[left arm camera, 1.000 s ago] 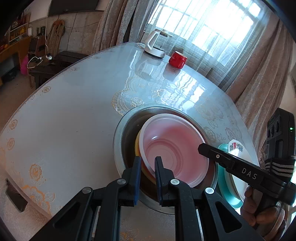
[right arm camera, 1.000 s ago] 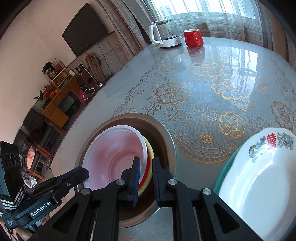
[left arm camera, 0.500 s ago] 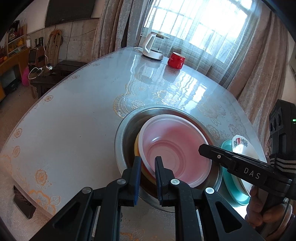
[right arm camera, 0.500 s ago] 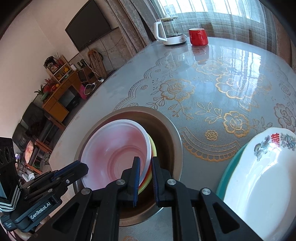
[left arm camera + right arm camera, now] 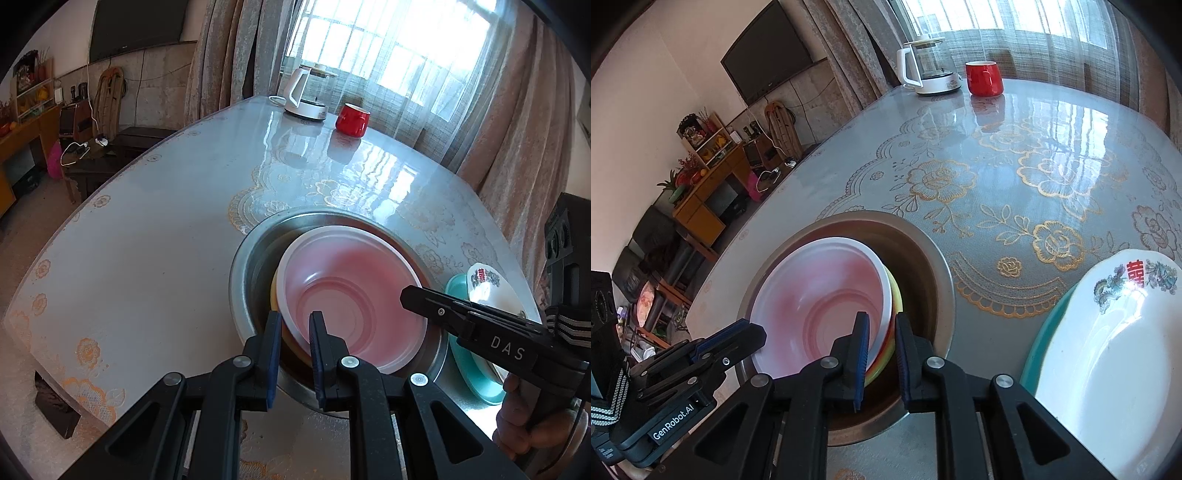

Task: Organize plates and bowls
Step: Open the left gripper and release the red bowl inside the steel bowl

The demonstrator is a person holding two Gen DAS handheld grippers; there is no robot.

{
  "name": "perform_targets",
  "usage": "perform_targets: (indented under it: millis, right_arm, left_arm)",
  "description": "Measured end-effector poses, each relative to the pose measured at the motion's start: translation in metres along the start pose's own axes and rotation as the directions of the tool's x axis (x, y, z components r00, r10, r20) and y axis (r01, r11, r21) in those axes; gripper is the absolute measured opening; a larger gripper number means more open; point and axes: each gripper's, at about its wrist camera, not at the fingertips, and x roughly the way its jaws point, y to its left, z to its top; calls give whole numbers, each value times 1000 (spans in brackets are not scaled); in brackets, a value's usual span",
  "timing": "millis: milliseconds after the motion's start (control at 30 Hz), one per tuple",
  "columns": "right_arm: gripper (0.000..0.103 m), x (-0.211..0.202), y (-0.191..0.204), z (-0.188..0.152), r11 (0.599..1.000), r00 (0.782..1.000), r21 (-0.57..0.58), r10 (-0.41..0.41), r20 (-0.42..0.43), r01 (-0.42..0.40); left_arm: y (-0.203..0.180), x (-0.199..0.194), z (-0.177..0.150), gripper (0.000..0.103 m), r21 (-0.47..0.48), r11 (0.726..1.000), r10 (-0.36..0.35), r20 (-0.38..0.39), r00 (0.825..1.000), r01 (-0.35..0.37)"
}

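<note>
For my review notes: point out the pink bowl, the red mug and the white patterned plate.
pink bowl (image 5: 351, 295), left wrist view, inner wall.
red mug (image 5: 984, 79), right wrist view, side.
white patterned plate (image 5: 1108, 354), right wrist view, bare centre.

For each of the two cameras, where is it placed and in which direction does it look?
Left wrist: on the left hand-held gripper, looking down over the pink bowl in the metal basin; the right hand-held gripper and a hand show.
Right wrist: on the right hand-held gripper, looking down at the same bowl from its other side; the left hand-held gripper shows.
Both share bowl, basin, white plate, red cup, kettle.
</note>
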Motion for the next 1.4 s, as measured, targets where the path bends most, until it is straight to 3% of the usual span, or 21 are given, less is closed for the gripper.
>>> perform_targets:
  millis: [567, 800, 1067, 1300, 1400]
  right_arm:
    - [15, -12, -10, -8, 999, 999, 36, 22, 45, -23]
    - [15, -13, -9, -9, 1000, 999, 16, 17, 51, -18]
    - [13, -6, -6, -8, 1000, 999, 0, 3, 51, -3]
    - [13, -5, -9, -6, 1000, 998, 9, 20, 67, -20]
    - [14, -6, -11, -7, 999, 997, 22, 41, 65, -43]
  left_arm:
    - [-5, 2, -4, 17, 8, 1000, 24, 11, 1000, -24]
    - [-11, 8, -2, 20, 60, 994, 91, 35, 995, -93]
    - [-11, 13, 2, 23, 67, 990, 120, 55, 991, -124]
    - [-19, 17, -1, 23, 135, 967, 200, 131, 971, -217]
    - [-18, 18, -2, 23, 134, 966, 204, 136, 970, -222]
